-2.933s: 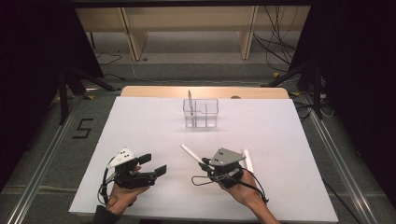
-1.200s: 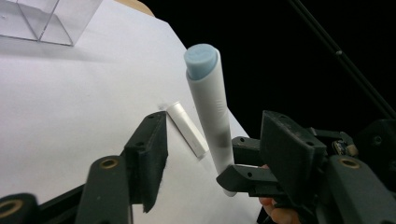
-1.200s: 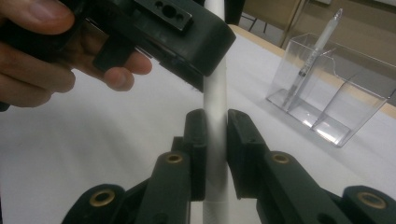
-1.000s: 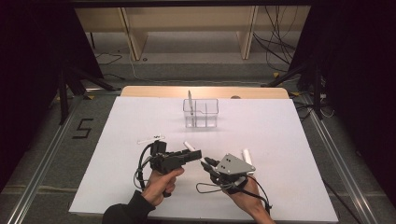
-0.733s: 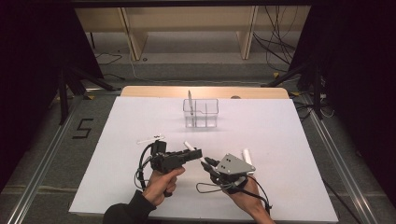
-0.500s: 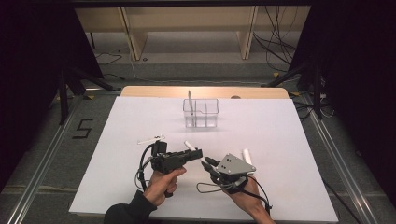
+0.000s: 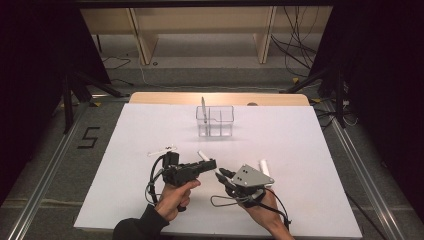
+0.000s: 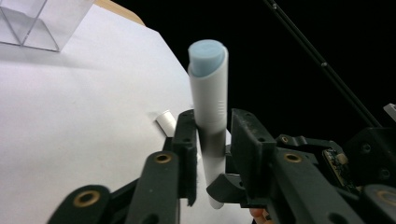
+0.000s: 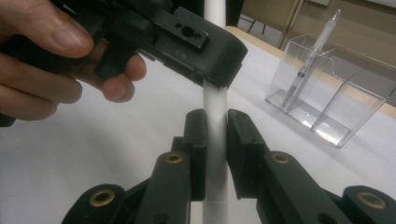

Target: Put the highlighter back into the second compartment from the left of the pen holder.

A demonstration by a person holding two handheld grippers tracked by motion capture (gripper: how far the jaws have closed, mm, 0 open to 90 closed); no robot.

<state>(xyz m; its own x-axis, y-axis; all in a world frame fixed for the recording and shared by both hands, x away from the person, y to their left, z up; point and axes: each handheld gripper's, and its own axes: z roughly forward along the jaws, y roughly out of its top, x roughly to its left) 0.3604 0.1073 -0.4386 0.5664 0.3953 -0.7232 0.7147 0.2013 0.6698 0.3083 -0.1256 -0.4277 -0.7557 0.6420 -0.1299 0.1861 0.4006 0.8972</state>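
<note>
A white marker (image 8: 208, 93) with a pale blue end stands up between the jaws of my left gripper (image 8: 210, 128), which is shut on it. My right gripper (image 9: 215, 122) is shut on the same marker (image 9: 215, 107) lower down, right under the left gripper's black jaw. In the high view the two grippers meet nose to nose near the table's front centre: the left gripper (image 7: 212, 164) points right and the right gripper (image 7: 221, 175) points left. A short piece of the marker (image 7: 202, 155) sticks out behind them.
A clear two-compartment holder (image 7: 216, 121) stands at the back centre with one pen (image 7: 203, 106) upright in it. A second white marker (image 7: 263, 166) lies beside the right gripper. A thin clear pen (image 7: 162, 149) lies left of the left gripper.
The left gripper came from the front left to the centre and closed on the marker, which had been lying on the table. Nothing has visibly moved over the last second.
</note>
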